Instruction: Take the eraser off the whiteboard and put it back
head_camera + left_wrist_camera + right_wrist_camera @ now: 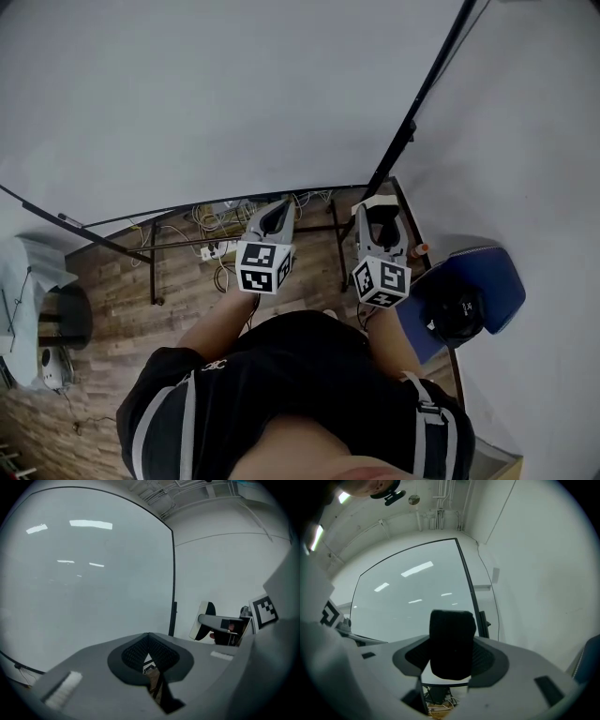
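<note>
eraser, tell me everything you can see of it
The eraser is a near-black block with rounded corners and a matte, felt-like face. It stands upright in the right gripper, clamped between the pads on both sides, clear of the whiteboard behind it. Nothing else touches it.

You can read no words, numbers or brand names anywhere in these views. The left marker cube (pixel 263 267) and the right marker cube (pixel 382 281) carry only black-and-white square patterns, not letters or digits. A small pale mark on your black shirt (pixel 217 364) is too small to read.
</note>
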Demonstrator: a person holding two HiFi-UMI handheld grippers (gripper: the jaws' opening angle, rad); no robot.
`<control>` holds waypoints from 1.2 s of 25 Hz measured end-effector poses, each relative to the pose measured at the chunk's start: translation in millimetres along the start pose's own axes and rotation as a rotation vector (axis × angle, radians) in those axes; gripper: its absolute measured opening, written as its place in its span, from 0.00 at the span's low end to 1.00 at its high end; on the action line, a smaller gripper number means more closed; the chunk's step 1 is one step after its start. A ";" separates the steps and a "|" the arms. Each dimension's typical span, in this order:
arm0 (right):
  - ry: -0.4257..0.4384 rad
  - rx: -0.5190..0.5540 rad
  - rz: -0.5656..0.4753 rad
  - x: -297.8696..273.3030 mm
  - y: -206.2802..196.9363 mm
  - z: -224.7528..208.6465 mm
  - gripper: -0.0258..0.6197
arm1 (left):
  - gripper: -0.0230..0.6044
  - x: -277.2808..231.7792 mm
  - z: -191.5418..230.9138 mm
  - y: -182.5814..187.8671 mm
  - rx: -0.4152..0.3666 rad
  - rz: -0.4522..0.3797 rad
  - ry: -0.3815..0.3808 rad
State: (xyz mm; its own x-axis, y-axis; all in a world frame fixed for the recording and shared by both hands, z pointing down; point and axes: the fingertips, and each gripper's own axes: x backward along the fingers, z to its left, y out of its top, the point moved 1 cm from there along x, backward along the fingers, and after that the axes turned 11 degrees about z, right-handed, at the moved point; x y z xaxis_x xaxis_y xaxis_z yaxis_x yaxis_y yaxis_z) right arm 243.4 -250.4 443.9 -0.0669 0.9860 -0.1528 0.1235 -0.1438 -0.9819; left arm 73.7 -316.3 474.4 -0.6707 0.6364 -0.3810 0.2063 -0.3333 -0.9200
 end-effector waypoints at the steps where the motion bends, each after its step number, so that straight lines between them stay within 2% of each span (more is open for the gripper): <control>1: 0.003 0.000 0.004 0.7 -0.9 -2.8 0.40 | 0.05 -1.7 -2.8 0.1 0.001 0.002 0.001; 13: 0.040 0.003 0.015 5.0 -4.2 -12.8 0.40 | 0.05 -6.6 -20.2 -3.2 -0.001 0.014 0.020; 30: 0.052 0.049 0.072 -3.3 -7.3 -0.1 0.40 | 0.05 14.0 -12.4 -12.9 0.019 0.015 0.061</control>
State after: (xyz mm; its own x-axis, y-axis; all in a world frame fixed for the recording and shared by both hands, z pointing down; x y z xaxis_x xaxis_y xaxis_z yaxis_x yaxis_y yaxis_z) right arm 242.8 -252.6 451.6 -0.0084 0.9758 -0.2184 0.0771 -0.2171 -0.9731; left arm 70.6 -294.5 479.8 -0.6229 0.6724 -0.3998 0.2018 -0.3557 -0.9126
